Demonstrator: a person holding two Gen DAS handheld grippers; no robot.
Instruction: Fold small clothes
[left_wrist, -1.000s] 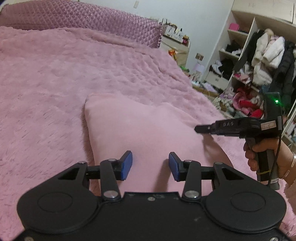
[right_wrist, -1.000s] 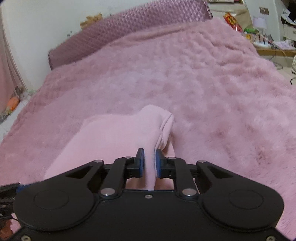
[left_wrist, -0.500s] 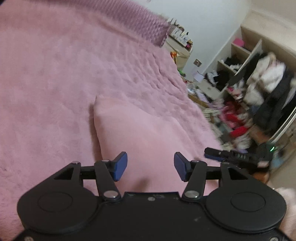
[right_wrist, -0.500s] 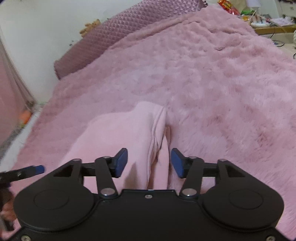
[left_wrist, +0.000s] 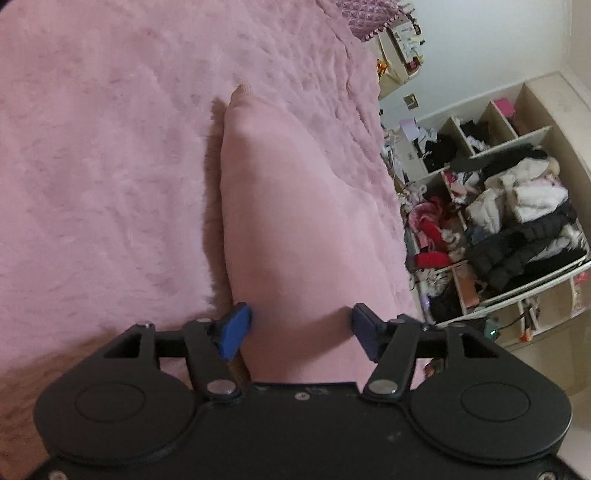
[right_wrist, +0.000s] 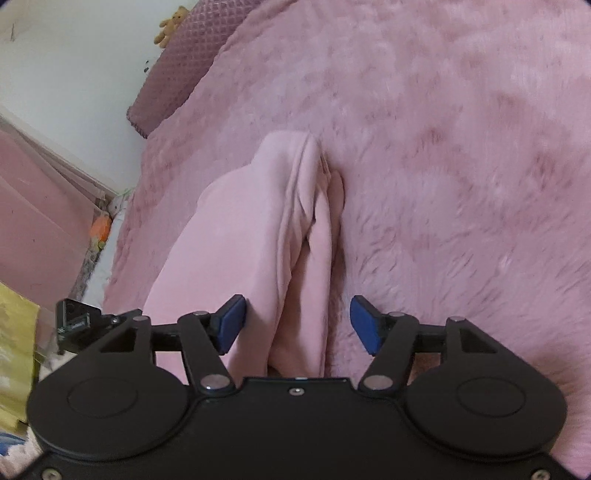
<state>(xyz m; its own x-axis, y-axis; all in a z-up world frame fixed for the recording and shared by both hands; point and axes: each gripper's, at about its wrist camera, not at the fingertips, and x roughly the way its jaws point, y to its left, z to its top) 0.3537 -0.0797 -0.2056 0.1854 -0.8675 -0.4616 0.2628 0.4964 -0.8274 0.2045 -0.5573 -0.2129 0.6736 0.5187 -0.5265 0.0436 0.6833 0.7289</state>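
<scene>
A small pale pink garment (left_wrist: 295, 206) lies folded on the fluffy pink bedspread (left_wrist: 92, 166). In the right wrist view the same garment (right_wrist: 236, 236) shows its layered folded edge on the right side. My left gripper (left_wrist: 301, 330) hovers low over the garment's near end, jaws opening, blue pads (left_wrist: 234, 330) clear of the cloth. My right gripper (right_wrist: 297, 325) straddles the layered edge, jaws opening too, and its pads (right_wrist: 364, 326) press on nothing. Part of the left gripper (right_wrist: 79, 325) peeks in at the left of the right wrist view.
A quilted mauve headboard cushion (right_wrist: 166, 81) runs along the bed's far end. To the right of the bed stand open shelves (left_wrist: 517, 206) crammed with coats and clothes, and a bedside cabinet (left_wrist: 400, 55). A pink panel (right_wrist: 33, 221) stands left of the bed.
My right gripper let go of the garment's folded edge and spread wide. The left gripper widened, rolled and dropped closer to the garment. The right gripper has left the left wrist view.
</scene>
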